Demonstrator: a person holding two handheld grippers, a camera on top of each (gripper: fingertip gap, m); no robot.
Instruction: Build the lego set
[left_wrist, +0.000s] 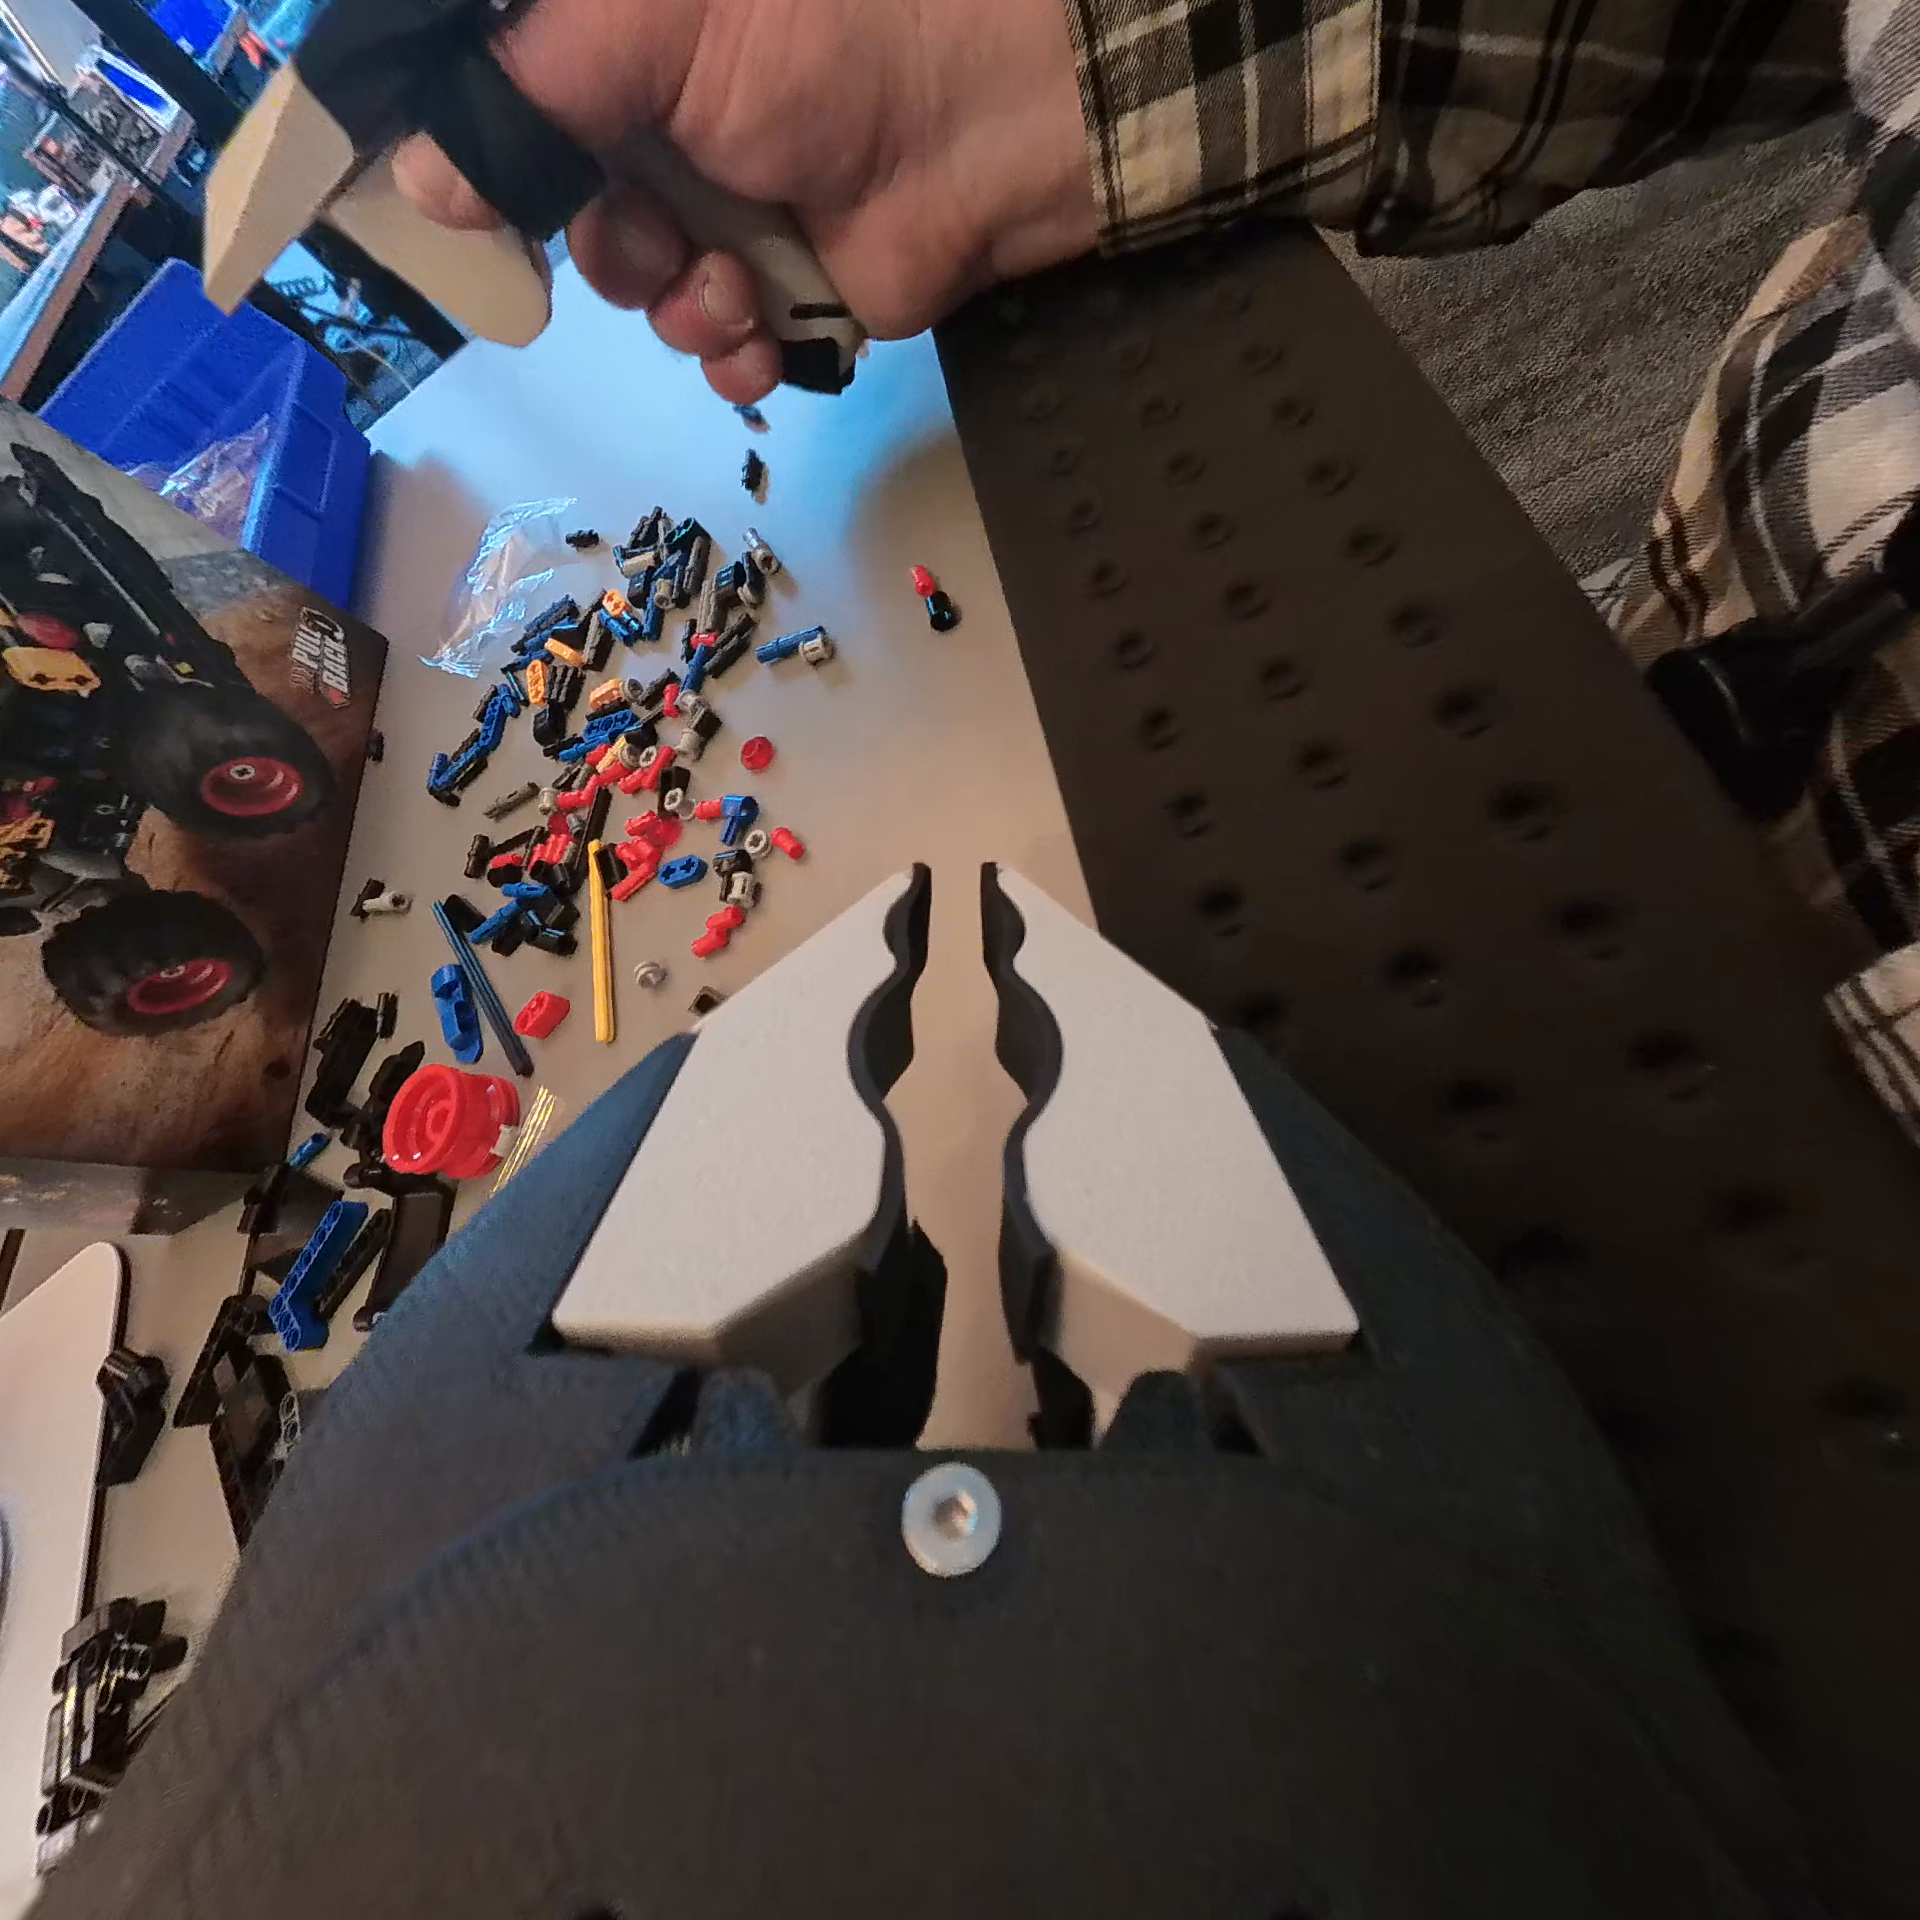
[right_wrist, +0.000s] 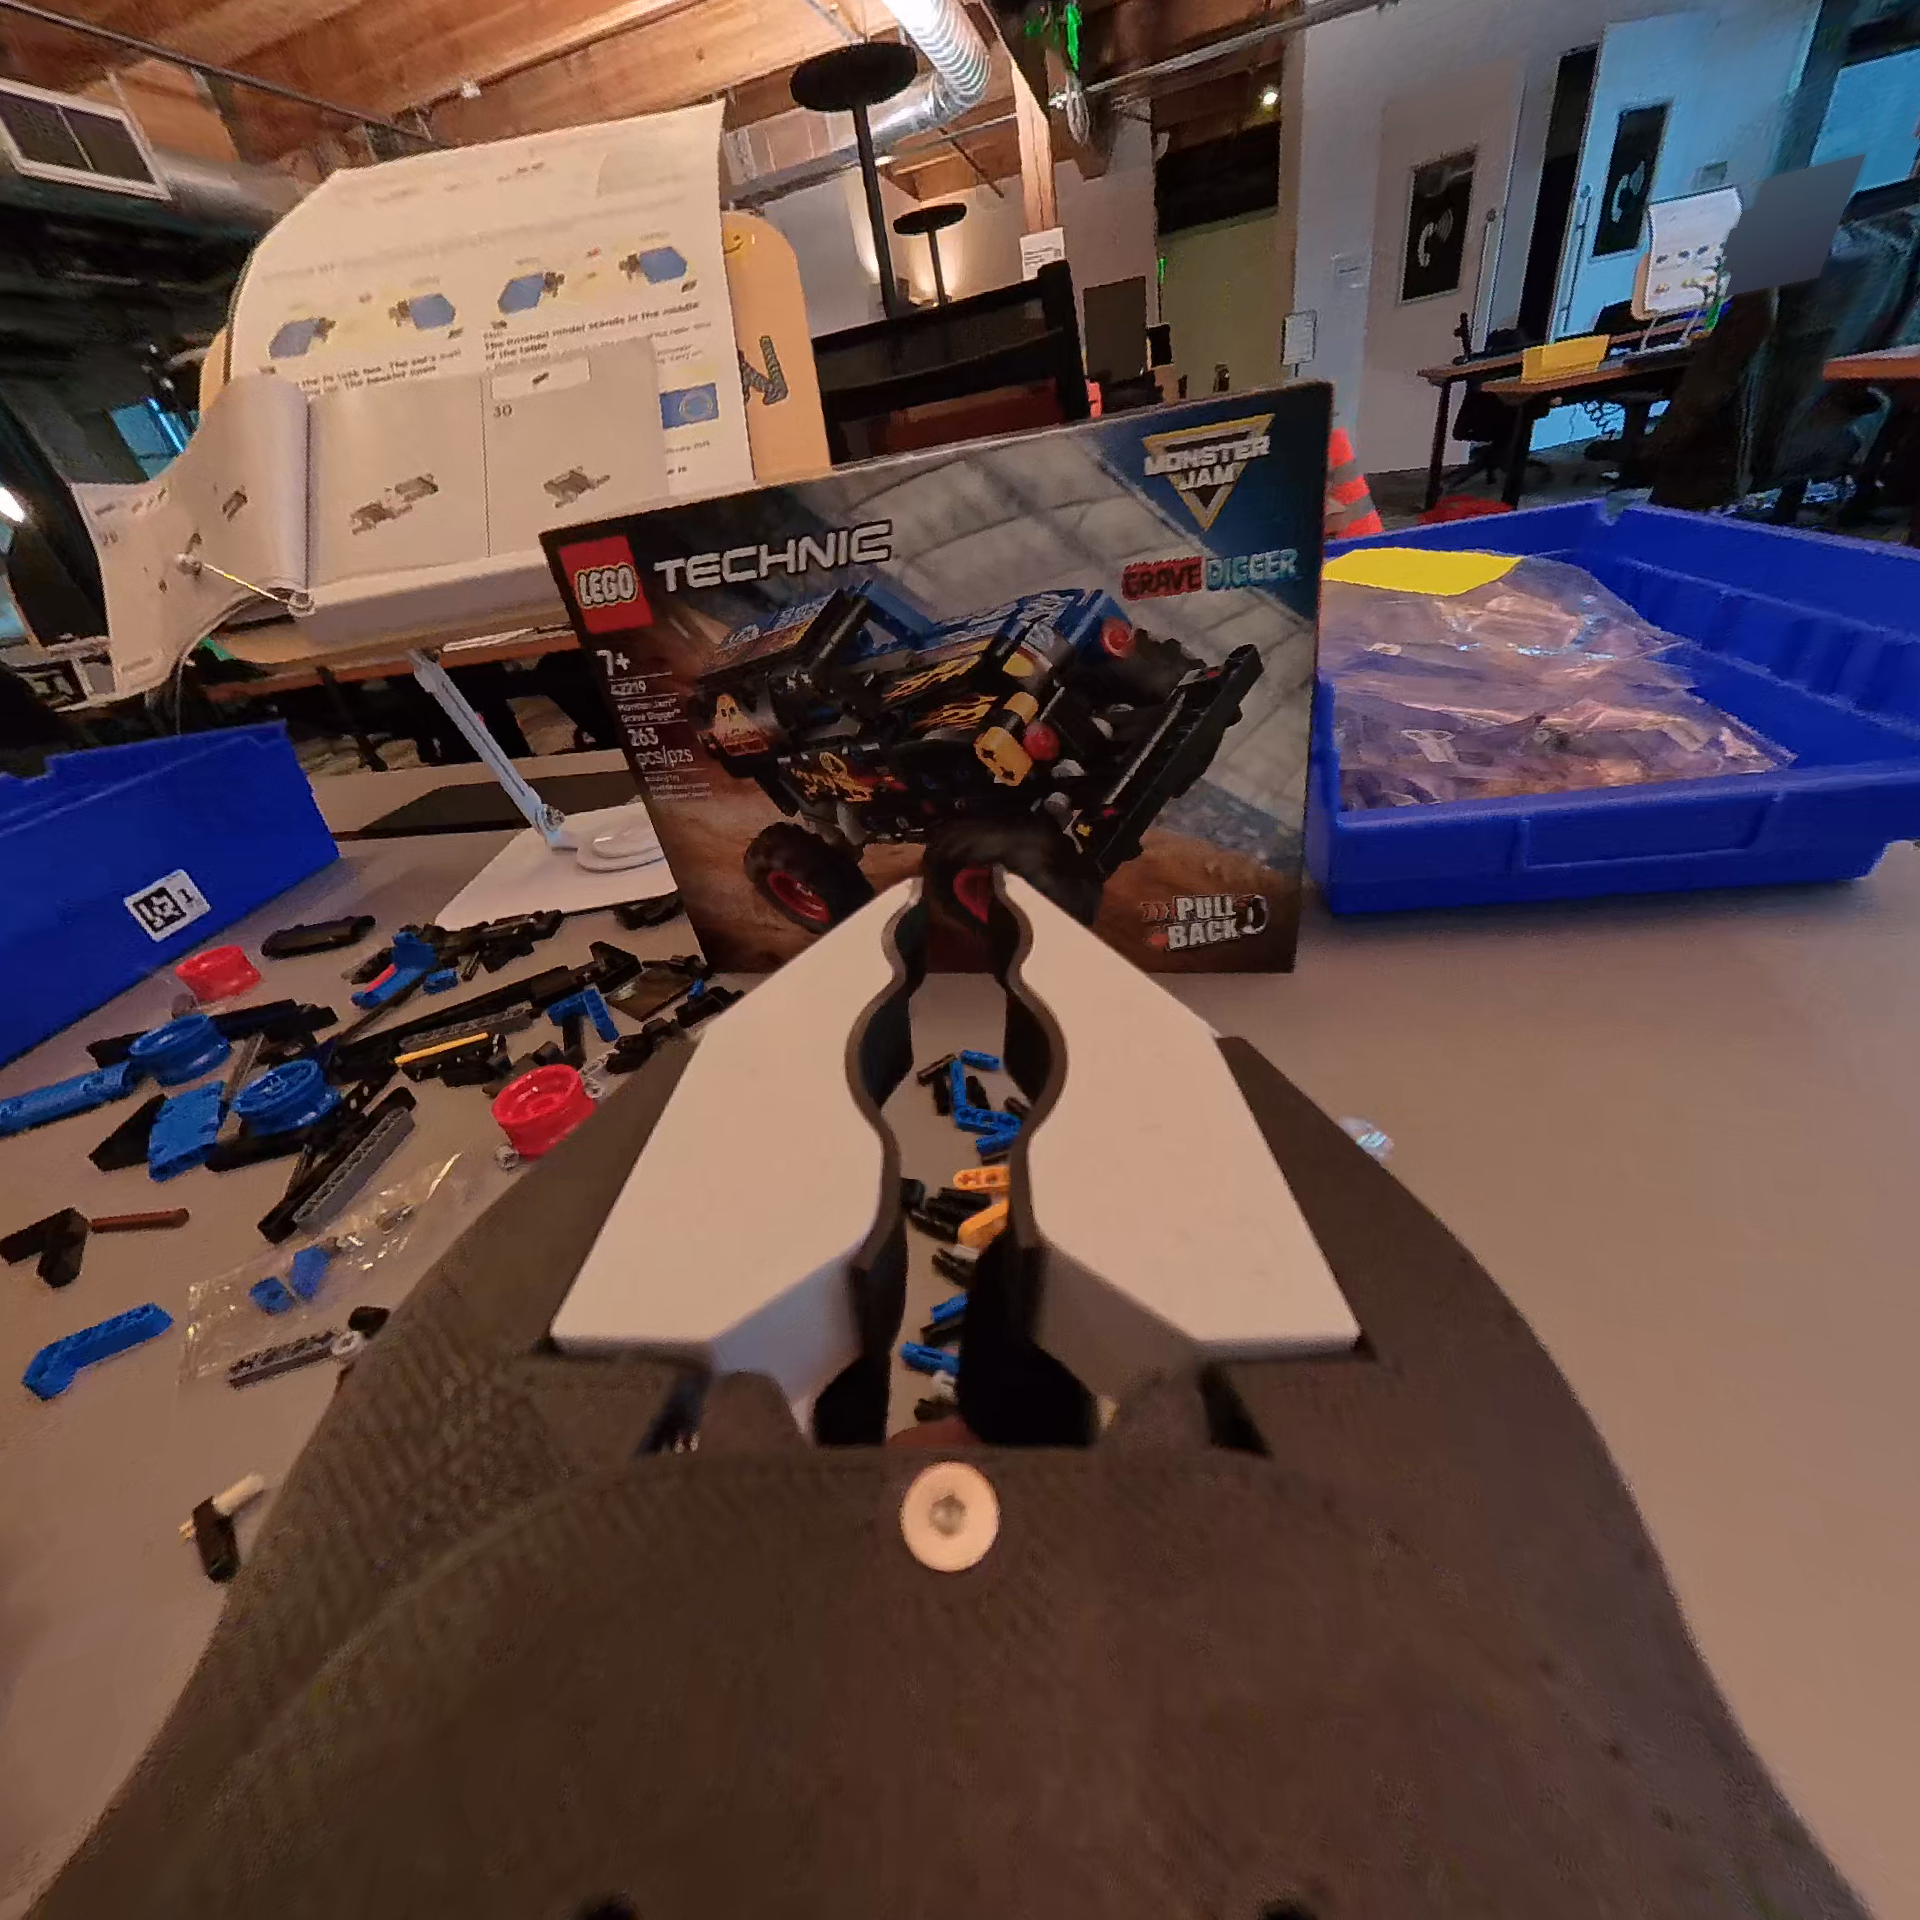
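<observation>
1. The landmark is the set's box (right_wrist: 966, 707), which stands upright on the bench (right_wrist: 1558, 1195). The loose lego pieces (left_wrist: 634, 748) lie scattered on the bench in front of it, on the side towards both tools.

2. The left hand-held gripper (left_wrist: 956, 883) hangs above the bench beside a dark perforated board (left_wrist: 1351, 831). Its fingers stand slightly parted with nothing between them. The scatter lies ahead of it and off to its left, towards the box.

3. The right hand-held gripper (right_wrist: 961, 894) points straight at the box face. Its tips are a small way apart and grasp nothing. Small blue, black and orange pieces (right_wrist: 971, 1143) lie on the bench below it, showing through the gap between its fingers. In my judgement this tool is the nearer to the small parts.

4. In the left wrist view a hand (left_wrist: 831, 177) holds the right tool above the far end of the scatter.

5. A yellow axle (left_wrist: 601, 940) lies with its long axis running roughly along the box's near edge. A red wheel hub (left_wrist: 449, 1120) lies near the box's corner.

6. No assembly is visible yet, so the build seems barely begun.
</observation>
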